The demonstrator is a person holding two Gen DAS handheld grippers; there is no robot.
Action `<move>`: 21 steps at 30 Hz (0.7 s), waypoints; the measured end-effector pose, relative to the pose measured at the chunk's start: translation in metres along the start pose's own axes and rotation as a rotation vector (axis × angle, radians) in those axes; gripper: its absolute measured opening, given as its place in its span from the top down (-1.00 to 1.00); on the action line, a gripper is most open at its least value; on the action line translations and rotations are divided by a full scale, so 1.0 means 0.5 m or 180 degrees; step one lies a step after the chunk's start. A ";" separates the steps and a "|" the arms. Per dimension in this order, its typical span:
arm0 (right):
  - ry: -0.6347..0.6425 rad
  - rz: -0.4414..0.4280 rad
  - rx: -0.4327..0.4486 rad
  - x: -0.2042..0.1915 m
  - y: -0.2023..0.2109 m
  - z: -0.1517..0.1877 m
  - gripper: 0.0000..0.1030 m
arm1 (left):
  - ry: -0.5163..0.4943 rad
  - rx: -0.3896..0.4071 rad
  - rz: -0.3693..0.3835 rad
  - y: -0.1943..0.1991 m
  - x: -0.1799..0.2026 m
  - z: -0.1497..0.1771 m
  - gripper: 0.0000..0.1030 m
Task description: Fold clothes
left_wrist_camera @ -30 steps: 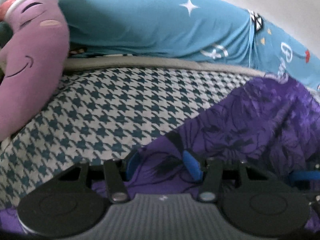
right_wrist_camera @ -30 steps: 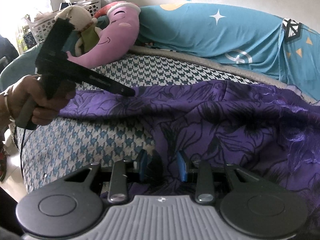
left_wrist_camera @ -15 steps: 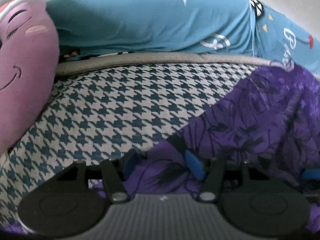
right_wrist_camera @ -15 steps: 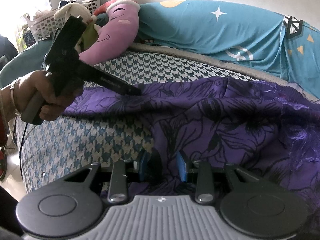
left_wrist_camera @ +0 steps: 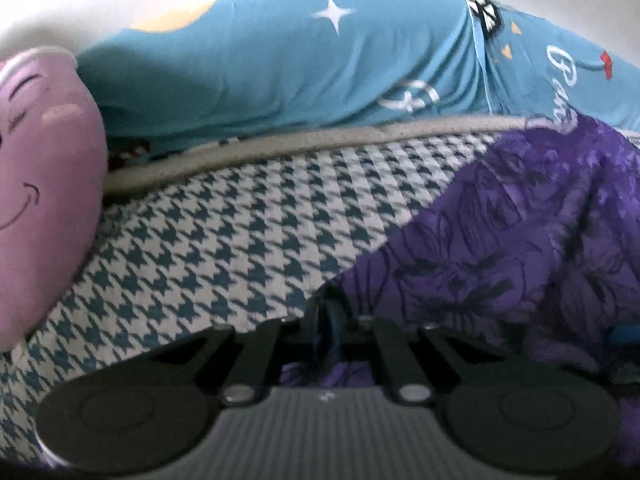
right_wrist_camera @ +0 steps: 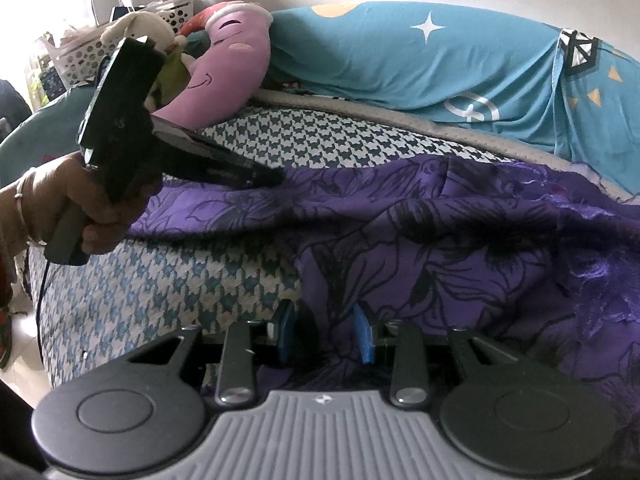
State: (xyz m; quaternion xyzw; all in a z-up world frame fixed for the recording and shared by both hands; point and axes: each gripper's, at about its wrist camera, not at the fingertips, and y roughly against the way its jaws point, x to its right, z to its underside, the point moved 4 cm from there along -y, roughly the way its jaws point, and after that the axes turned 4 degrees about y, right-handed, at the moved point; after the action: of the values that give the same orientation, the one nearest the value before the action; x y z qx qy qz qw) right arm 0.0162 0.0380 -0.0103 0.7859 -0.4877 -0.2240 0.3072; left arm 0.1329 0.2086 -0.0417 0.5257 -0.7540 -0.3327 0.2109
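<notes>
The purple flower-printed garment (right_wrist_camera: 460, 240) drapes over the houndstooth bed's (right_wrist_camera: 320, 140) front edge; left gripper (left_wrist_camera: 332, 320) is clamped on its far corner, right gripper (right_wrist_camera: 324, 336), part-open, grips its near fold.

Only partial white script "Ba" legible, on blue bedding (left_wrist_camera: 568, 68).

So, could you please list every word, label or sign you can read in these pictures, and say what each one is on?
"Ba", white cursive letters that carry on past the frame edge: on the teal printed bedsheet.
Pale lettering on the arm of the black left tongs: too blurred to read.
Small white emblem on the grey ribbed housing: a symbol, no text.
</notes>
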 end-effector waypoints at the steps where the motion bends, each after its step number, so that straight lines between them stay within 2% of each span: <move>1: -0.0007 0.0005 0.0011 0.001 0.001 -0.001 0.37 | 0.0047 0.0068 -0.0066 0.004 -0.003 -0.009 0.91; 5: -0.0084 0.0049 0.0095 0.010 0.007 -0.008 0.37 | 0.0339 0.0319 -0.0475 0.013 -0.023 -0.052 0.91; 8: -0.0135 0.0060 0.0132 0.017 0.010 -0.010 0.37 | 0.0464 0.0344 -0.0760 -0.001 -0.024 -0.071 0.90; 11: -0.0145 0.0067 0.0127 0.019 0.010 -0.009 0.37 | 0.0585 0.0231 -0.1036 -0.030 -0.033 -0.069 0.88; 13: -0.0124 0.0038 0.0123 0.018 0.011 -0.008 0.37 | 0.0791 0.0154 -0.1030 -0.043 -0.047 -0.068 0.71; 15: -0.0104 0.0033 0.0123 0.016 0.012 -0.009 0.37 | 0.0987 0.0110 -0.1043 -0.043 -0.063 -0.067 0.67; 21: -0.0045 -0.0052 0.0150 0.001 0.019 -0.013 0.37 | 0.1164 0.0174 -0.0853 0.013 -0.077 -0.070 0.48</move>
State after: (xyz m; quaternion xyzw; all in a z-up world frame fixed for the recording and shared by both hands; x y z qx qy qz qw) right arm 0.0146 0.0362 0.0012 0.7952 -0.4885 -0.2205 0.2834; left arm 0.1656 0.2361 -0.0118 0.6782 -0.6353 -0.2363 0.2838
